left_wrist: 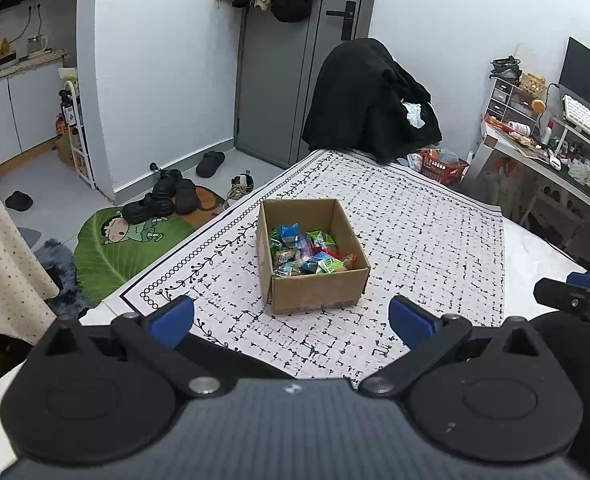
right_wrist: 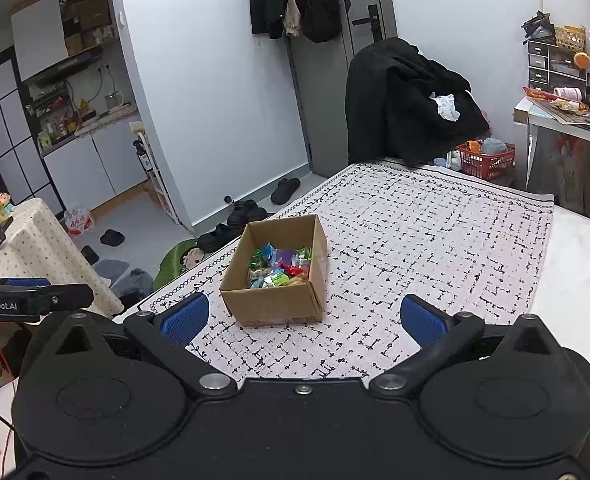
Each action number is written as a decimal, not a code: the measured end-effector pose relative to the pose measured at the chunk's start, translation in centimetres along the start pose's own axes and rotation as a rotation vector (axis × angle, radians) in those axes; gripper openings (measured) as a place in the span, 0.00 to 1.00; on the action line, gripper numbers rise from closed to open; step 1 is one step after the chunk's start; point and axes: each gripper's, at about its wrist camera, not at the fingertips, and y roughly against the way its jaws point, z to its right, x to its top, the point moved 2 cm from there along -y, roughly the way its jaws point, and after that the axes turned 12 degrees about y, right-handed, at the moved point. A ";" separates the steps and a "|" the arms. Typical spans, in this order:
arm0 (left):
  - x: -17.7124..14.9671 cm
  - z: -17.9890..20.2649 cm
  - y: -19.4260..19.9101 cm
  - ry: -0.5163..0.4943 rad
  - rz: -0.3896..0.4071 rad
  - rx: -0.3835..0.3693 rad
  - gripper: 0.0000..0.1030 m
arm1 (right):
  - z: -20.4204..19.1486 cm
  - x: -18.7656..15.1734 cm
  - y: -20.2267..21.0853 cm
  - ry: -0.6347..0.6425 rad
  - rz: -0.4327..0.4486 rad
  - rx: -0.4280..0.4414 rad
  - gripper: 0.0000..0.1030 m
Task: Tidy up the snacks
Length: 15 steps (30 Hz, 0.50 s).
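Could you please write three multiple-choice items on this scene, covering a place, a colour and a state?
1. Where is the cardboard box?
A. on the floor
B. on the patterned cloth
C. on the desk

2. What colour are the pads of the right gripper?
A. blue
B. red
C. white

3. How is the left gripper?
A. shut on a snack
B. shut, empty
C. open, empty

Answers: 1 B, the box stands on the cloth; 2 A, both pads show blue; 3 C, its jaws stand wide apart with nothing between them.
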 end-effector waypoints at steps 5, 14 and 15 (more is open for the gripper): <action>0.0 0.0 0.1 -0.001 0.002 -0.011 1.00 | -0.1 0.0 0.0 0.002 0.000 0.001 1.00; -0.2 0.3 0.3 -0.019 0.007 -0.020 1.00 | -0.2 -0.1 -0.2 0.003 -0.006 0.002 1.00; -0.2 0.3 0.3 -0.018 0.006 -0.021 1.00 | -0.2 -0.1 -0.2 0.004 -0.006 0.003 1.00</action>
